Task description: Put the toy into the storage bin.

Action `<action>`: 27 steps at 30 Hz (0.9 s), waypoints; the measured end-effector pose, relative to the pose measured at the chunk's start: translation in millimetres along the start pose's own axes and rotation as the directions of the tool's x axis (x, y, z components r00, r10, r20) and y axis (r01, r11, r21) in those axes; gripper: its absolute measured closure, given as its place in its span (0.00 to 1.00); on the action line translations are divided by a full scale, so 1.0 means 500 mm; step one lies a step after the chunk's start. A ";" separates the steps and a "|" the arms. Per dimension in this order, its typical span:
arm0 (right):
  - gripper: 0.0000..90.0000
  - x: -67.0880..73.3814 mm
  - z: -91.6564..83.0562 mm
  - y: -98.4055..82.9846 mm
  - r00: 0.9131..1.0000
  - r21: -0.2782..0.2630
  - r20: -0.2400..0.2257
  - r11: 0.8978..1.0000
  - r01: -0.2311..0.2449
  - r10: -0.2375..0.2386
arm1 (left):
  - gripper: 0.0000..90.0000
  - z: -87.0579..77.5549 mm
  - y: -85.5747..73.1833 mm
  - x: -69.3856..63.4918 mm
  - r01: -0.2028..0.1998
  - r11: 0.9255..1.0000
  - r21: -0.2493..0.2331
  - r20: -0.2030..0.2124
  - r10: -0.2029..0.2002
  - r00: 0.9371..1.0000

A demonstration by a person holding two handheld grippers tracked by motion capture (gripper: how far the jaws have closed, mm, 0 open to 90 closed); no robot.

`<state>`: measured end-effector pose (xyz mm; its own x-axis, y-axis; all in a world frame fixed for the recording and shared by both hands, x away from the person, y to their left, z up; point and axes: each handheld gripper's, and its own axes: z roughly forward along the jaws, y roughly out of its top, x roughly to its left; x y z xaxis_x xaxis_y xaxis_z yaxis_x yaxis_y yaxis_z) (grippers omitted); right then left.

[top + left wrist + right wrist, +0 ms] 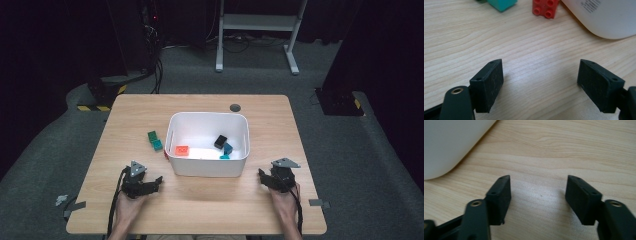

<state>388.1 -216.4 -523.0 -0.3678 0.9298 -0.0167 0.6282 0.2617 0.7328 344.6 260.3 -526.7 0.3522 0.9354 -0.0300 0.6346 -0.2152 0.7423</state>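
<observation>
High view: two green blocks [155,140] beside bin [207,169].

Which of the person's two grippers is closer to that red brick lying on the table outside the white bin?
The left. The left gripper rests just below and left of the red brick, by the white bin. The right gripper sits beyond the bin's far corner.

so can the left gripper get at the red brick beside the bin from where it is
Probably yes. The left gripper has open, empty jaws, and bare table lies between it and the red brick. The white bin sits just right of the brick, so clearance there looks tight.
</observation>
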 end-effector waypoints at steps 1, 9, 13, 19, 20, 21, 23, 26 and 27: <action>0.41 0.001 0.001 0.001 1.000 0.002 0.003 1.000 -0.004 0.004 | 0.24 0.000 0.002 0.004 0.008 1.000 0.002 0.004 -0.008 1.000; 0.40 0.002 0.003 0.002 1.000 0.002 0.011 1.000 -0.012 0.012 | 0.23 -0.002 0.044 0.032 0.035 0.999 -0.021 0.012 -0.035 0.999; 0.40 0.002 0.003 0.002 1.000 0.002 0.011 1.000 -0.011 0.011 | 0.25 0.009 0.064 0.047 0.055 0.998 -0.013 0.000 -0.056 0.998; 0.40 0.002 0.003 0.002 1.000 0.001 0.012 1.000 -0.011 0.011 | 0.28 0.021 0.086 0.068 0.063 0.998 -0.027 -0.032 -0.064 0.997; 0.40 0.002 0.003 0.002 1.000 0.002 0.011 1.000 -0.011 0.011 | 0.29 0.024 0.089 0.070 0.069 0.997 -0.037 -0.035 -0.071 0.997; 0.40 0.002 0.003 0.002 1.000 0.001 0.012 1.000 -0.010 0.010 | 0.29 0.026 0.094 0.072 0.071 0.997 -0.034 -0.040 -0.072 0.997; 0.40 0.002 0.003 0.002 1.000 0.001 0.012 1.000 -0.009 0.009 | 0.29 0.031 0.103 0.075 0.069 0.997 -0.033 -0.044 -0.070 0.997; 0.40 0.002 0.003 0.002 1.000 0.001 0.012 1.000 -0.010 0.010 | 0.31 0.037 0.114 0.079 0.066 0.997 -0.044 -0.058 -0.069 0.996; 0.40 0.002 0.003 0.002 1.000 0.001 0.012 1.000 -0.010 0.010 | 0.30 0.041 0.118 0.082 0.071 0.997 -0.041 -0.059 -0.073 0.996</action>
<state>389.4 -215.0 -523.0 -0.3533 0.9354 -0.0177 0.6325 0.2527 0.7321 410.5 280.4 -497.8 0.2632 0.9637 -0.0446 0.6290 -0.1364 0.7653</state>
